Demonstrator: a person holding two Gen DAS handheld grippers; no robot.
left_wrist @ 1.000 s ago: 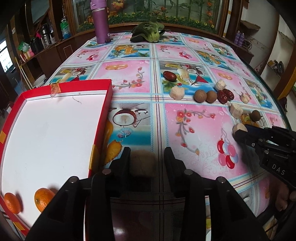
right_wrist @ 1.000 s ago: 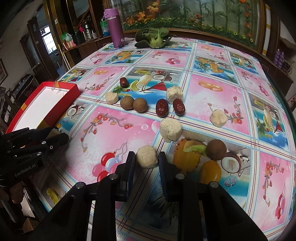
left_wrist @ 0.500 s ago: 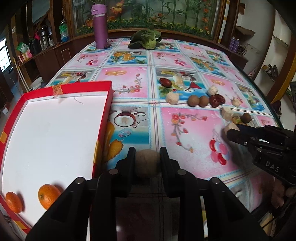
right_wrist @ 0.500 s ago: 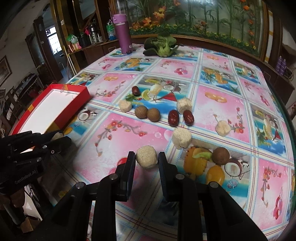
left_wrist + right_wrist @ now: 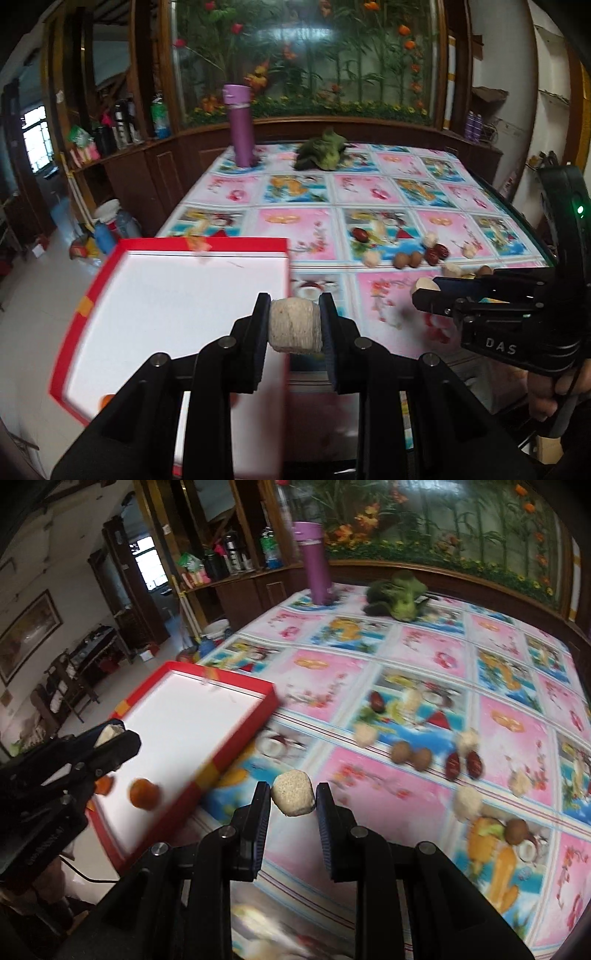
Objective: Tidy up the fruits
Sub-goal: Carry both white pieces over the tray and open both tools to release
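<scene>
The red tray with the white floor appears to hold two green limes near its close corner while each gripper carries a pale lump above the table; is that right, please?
Not quite: the fruits in the red tray are oranges, not limes, as the right wrist view shows. The rest stands: the left gripper and the right gripper each hold a pale lump.

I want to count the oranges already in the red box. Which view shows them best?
The right wrist view: one orange lies clear in the red box, another partly behind the left gripper. In the left wrist view, fingers hide nearly all.
</scene>
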